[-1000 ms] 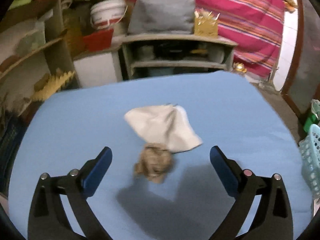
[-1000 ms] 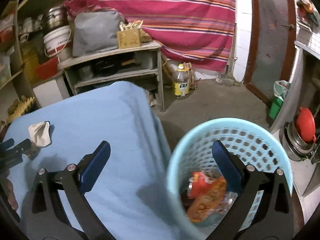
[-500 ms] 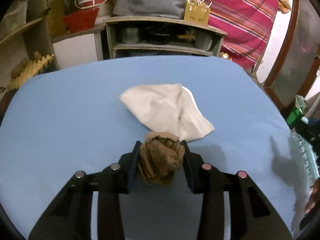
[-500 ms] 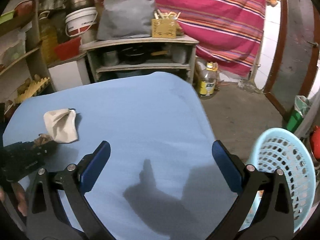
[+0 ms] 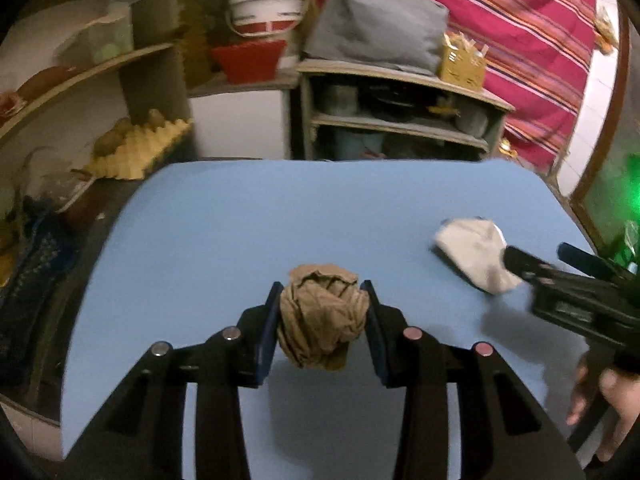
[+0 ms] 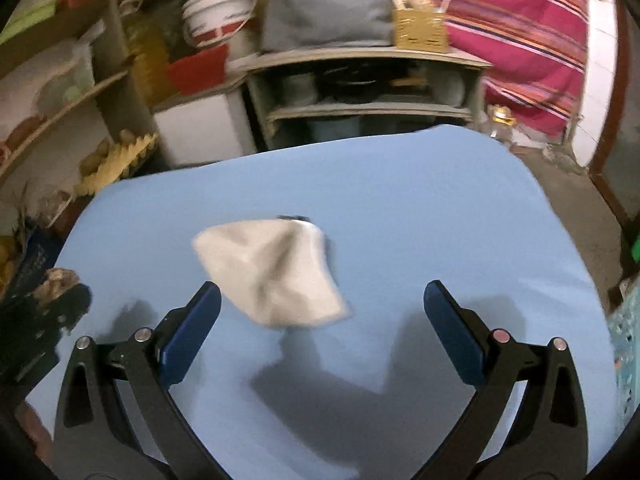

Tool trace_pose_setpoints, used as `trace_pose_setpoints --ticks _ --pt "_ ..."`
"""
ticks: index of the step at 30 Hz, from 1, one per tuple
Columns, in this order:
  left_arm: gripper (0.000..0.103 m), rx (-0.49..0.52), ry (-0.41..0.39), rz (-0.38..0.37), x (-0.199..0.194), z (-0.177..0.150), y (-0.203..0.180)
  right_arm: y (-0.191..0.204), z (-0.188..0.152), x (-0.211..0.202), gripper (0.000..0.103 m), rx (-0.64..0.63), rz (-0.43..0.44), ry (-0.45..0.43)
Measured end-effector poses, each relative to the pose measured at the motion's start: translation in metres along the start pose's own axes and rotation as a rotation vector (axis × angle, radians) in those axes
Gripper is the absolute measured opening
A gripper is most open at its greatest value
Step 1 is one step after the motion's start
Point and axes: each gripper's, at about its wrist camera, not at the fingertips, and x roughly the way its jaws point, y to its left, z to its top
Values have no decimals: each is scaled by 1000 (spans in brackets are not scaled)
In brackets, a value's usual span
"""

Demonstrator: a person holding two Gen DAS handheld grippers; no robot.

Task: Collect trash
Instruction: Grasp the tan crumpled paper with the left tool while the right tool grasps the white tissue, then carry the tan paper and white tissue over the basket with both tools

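Note:
A crumpled brown paper ball [image 5: 322, 312] is pinched between the blue pads of my left gripper [image 5: 321, 292], which is shut on it just above the blue table [image 5: 240, 220]. A crumpled white paper [image 6: 272, 272] lies on the table. My right gripper [image 6: 323, 292] hangs open over it; the paper sits nearer the left pad [image 6: 192, 332] and neither pad touches it. In the left wrist view the white paper [image 5: 472, 256] lies to the right, with the right gripper [image 5: 538, 252] reaching in beside it. The right wrist view shows the left gripper [image 6: 60, 300] at its left edge.
A turquoise basket [image 6: 626, 340] shows at the right edge beside the table. Beyond the table stand a grey shelf unit [image 6: 360, 108], wooden shelves [image 5: 100, 72] with tubs, and a striped cloth [image 5: 520, 32]. A hand [image 5: 608, 396] holds the right gripper.
My left gripper shut on the brown ball and carried it left, away from the white paper. My right gripper swung from over the basket to above the white paper, still open.

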Motion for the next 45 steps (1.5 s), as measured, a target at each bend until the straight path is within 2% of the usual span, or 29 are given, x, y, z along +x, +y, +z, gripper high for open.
trace_pose_setpoints --ticks 3,6,9,11,15,17,20,24,28,34,40,45 --pt "39 -55 3 -19 -4 3 21 30 13 33 99 -56 -22 69" --pt "39 -78 -5 -25 -8 7 33 39 16 52 98 -71 -43 101" --pt "39 -89 -14 -26 -11 8 40 41 15 63 89 -75 -50 116" --pt "39 -104 -10 -33 -10 10 43 41 14 65 77 -80 -49 121" --pt "39 -106 -8 -32 -9 10 44 40 9 62 61 -97 -16 125" --pt "39 -97 -10 -31 -9 10 42 39 8 61 35 -103 -3 123" --pt "39 -85 -12 -33 -9 11 34 33 5 54 28 -110 15 110" --pt "39 -59 -16 -49 -8 11 14 19 2 30 23 -118 13 61" --pt "39 -4 -32 -66 -9 10 -22 -14 -5 -9 22 -79 11 -8" --pt "39 53 -70 -133 -16 5 -80 -74 -25 -79 22 -39 -63 -104" --pt "39 105 -70 -179 -17 -2 -132 -132 -46 -124 22 -6 -144 -149" --pt "39 170 -68 -213 -24 -9 -183 -182 -62 -141 22 35 -177 -142"
